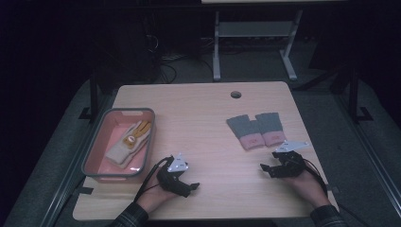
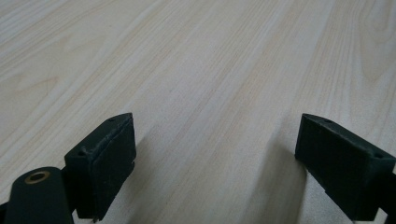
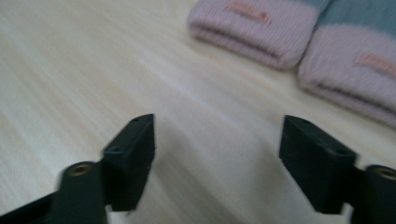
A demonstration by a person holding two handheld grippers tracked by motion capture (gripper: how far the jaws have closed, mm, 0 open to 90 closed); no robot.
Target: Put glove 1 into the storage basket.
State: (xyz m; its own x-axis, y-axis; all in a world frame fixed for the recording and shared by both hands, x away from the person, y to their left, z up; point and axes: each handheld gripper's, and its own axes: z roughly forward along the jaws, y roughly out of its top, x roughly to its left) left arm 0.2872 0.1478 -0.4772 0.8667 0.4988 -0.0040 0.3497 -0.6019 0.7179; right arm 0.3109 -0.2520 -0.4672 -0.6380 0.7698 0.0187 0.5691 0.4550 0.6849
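We see a pair of grey gloves with pink cuffs (image 1: 257, 129) lying flat side by side on the right half of the worktop (image 1: 203, 113), cuffs turned toward the near edge. Our right gripper (image 1: 265, 168) rests low over the wood just nearer than those cuffs, close to the right edge, jaws pointing left across the worktop. In the right gripper view its jaws stand apart with bare wood between them, gripping nothing, and the pink cuffs (image 3: 299, 37) lie ahead, untouched.

Our left gripper (image 1: 190, 187) sits near the near edge, left of centre, just beside the near right corner of a pink tray with a grey rim (image 1: 94, 150). Its jaws are released too, spread wide over bare worktop (image 2: 196, 74) in the left gripper view. The tray stands at the left edge and holds a beige glove with orange-tipped fingers (image 1: 128, 143), lying slantwise inside it.
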